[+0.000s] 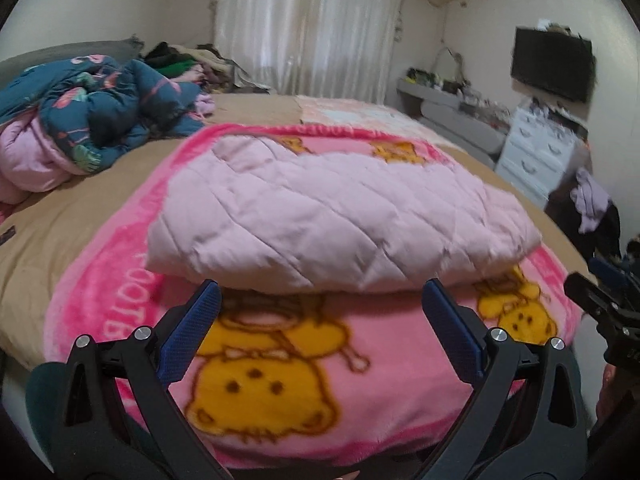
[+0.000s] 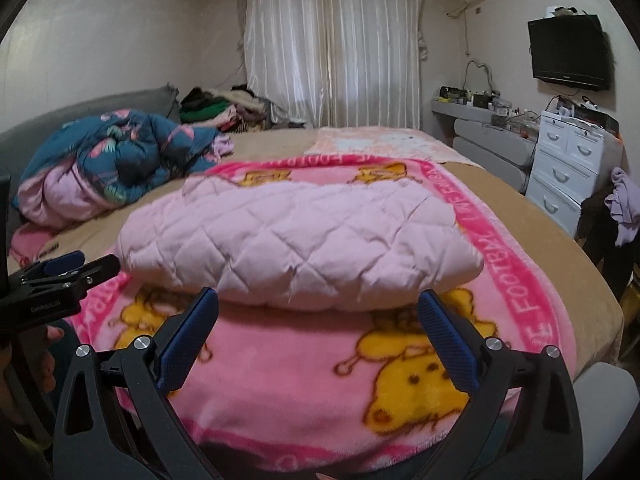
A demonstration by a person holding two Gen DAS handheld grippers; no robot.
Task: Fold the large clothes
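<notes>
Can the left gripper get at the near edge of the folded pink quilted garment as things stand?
Probably yes. The left gripper is open, its jaws right at the near edge of the quilted garment, with only pink blanket beneath and nothing between.

A wide bed with a tan fitted sheet (image 2: 532,216) carries a fluffy pink fleece blanket printed with yellow cartoon figures (image 2: 288,380). Also directly on the sheet are a crumpled teal floral quilt with pink lining (image 2: 120,160) toward the left and a pale peach patterned cloth (image 2: 372,140) at the far side.
</notes>
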